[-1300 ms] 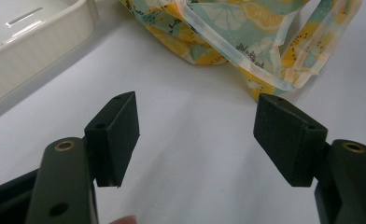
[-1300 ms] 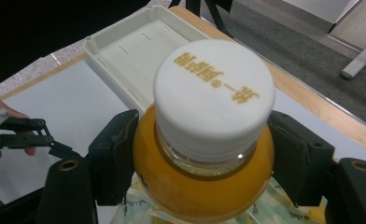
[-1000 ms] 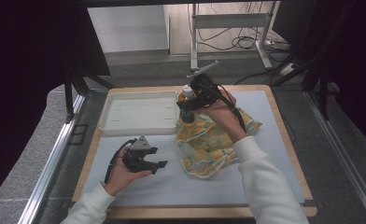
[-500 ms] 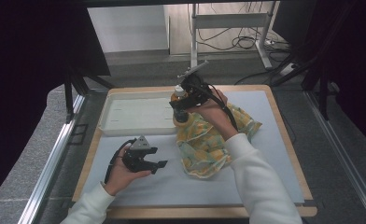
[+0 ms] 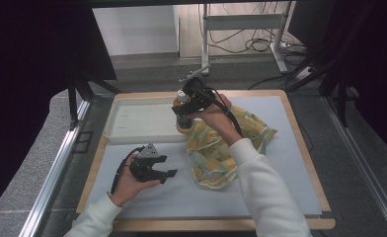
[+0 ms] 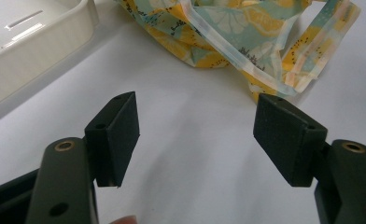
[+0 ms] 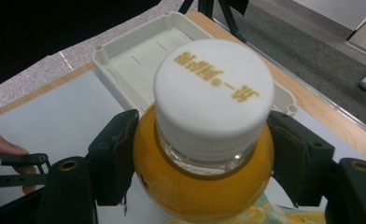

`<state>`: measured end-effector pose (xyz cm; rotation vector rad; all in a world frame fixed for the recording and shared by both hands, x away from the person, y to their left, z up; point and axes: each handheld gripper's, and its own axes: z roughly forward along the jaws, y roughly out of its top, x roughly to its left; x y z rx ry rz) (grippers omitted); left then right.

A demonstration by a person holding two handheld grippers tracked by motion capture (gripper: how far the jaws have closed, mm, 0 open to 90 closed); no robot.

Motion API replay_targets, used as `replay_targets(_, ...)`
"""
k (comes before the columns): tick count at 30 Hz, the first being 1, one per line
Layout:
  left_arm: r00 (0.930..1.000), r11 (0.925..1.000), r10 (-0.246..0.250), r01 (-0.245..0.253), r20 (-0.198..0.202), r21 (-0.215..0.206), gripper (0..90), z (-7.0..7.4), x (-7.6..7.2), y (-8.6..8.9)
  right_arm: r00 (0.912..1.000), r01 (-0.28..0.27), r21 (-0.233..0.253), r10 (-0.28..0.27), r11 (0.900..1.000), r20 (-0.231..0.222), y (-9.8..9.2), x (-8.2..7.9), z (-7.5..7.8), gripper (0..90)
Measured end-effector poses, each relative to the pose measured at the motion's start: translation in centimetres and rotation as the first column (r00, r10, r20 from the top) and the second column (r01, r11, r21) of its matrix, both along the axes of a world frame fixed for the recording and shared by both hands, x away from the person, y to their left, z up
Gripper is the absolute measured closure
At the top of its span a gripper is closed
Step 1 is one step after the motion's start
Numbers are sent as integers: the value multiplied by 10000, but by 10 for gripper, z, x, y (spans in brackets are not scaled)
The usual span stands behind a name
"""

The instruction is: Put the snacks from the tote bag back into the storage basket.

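The right gripper (image 7: pixel 197 163) has its jaws closed on the shoulder of an orange juice bottle (image 7: pixel 204 186) with a white cap (image 7: pixel 214 93), held above the near edge of the white tray (image 5: pixel 137 123) and the yellow patterned cloth bag (image 5: pixel 221 148). The left gripper (image 6: pixel 197 135) rests low over the table (image 5: pixel 260 197), jaws wide apart and empty, near the bag.

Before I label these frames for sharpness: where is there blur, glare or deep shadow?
High view: both upper corners fall into black shadow. Left gripper view: the tray glares pale; the patterned cloth is soft. Right gripper view: the bottle cap lettering is sharp; the floor behind blurs.
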<state>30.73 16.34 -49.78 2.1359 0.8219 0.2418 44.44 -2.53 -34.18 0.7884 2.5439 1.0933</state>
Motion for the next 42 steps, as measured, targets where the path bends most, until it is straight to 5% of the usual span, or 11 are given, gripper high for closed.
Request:
replay_targets(22, 10000, 10000, -57, 57, 8, -10, 315, -1, 1, -1, 10000, 95, 28, -94, 10000, -5, 21, 11, -4, 300)
replay_targets(42, 9999, 9998, -128, 127, -67, -163, 314, -1, 1, 0, 9981, 494, -296, -504, 9983, -347, 49, 40, -35, 300)
